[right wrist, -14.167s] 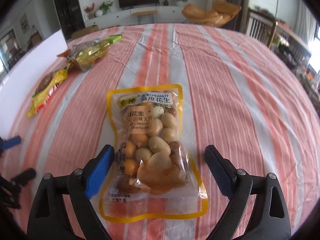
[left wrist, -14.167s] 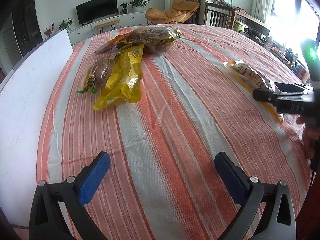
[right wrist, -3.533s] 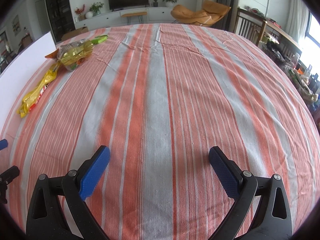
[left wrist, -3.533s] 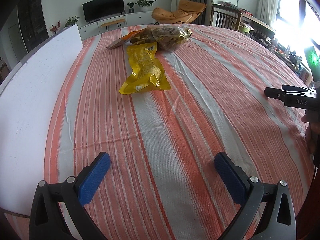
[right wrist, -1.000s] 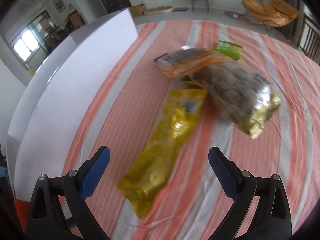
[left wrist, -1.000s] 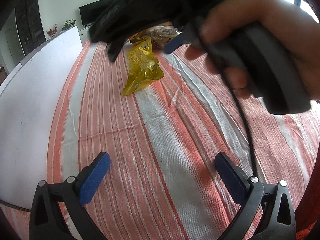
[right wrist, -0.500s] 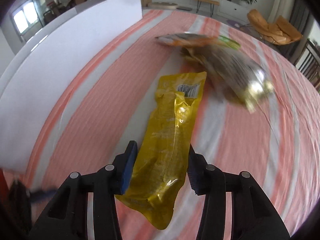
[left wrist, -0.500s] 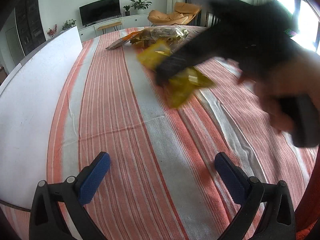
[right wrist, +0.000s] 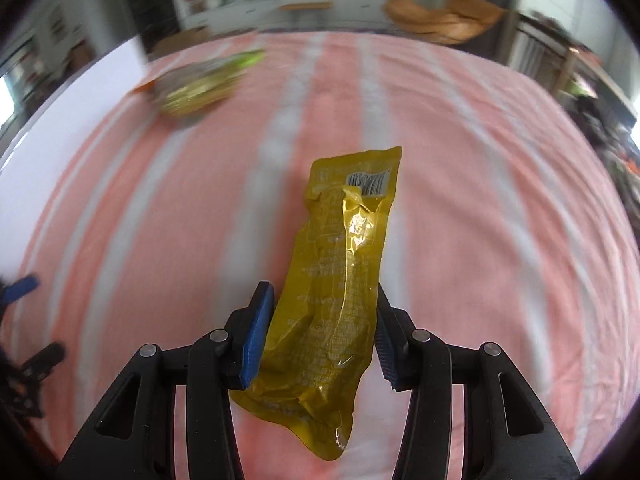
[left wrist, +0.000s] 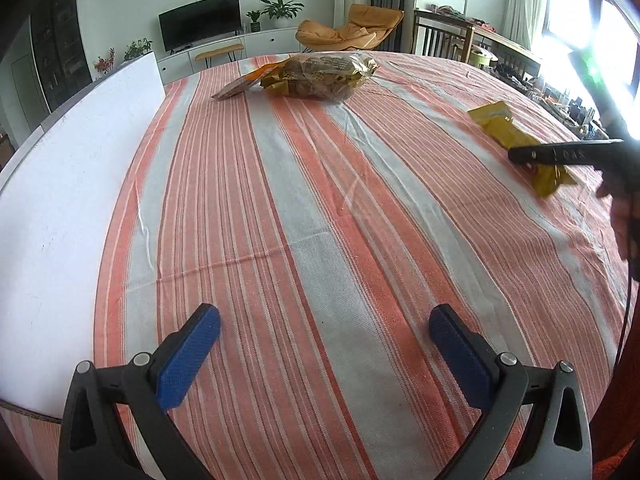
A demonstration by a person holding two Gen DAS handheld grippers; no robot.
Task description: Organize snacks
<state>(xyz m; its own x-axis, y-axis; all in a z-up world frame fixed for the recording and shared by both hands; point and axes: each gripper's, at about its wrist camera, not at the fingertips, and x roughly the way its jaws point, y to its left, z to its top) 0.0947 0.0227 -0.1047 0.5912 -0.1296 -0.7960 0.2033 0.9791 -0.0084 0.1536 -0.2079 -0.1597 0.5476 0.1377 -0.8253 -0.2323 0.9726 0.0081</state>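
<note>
A long yellow snack packet sticks out forward from between the blue pads of my right gripper. The pads press on its sides, and the jaws are opening slightly. The left wrist view shows the same yellow packet at the right side of the table, with my right gripper around its near end. My left gripper hovers open over the striped tablecloth with nothing between its fingers.
A clear bag with gold trim and an orange packet lie together at the table's far side. A white board stands along the left edge. A hand holds the right gripper at the right border.
My right gripper closed on the yellow packet near the far pile and carried it across to the right side of the table. The left gripper stayed still.
</note>
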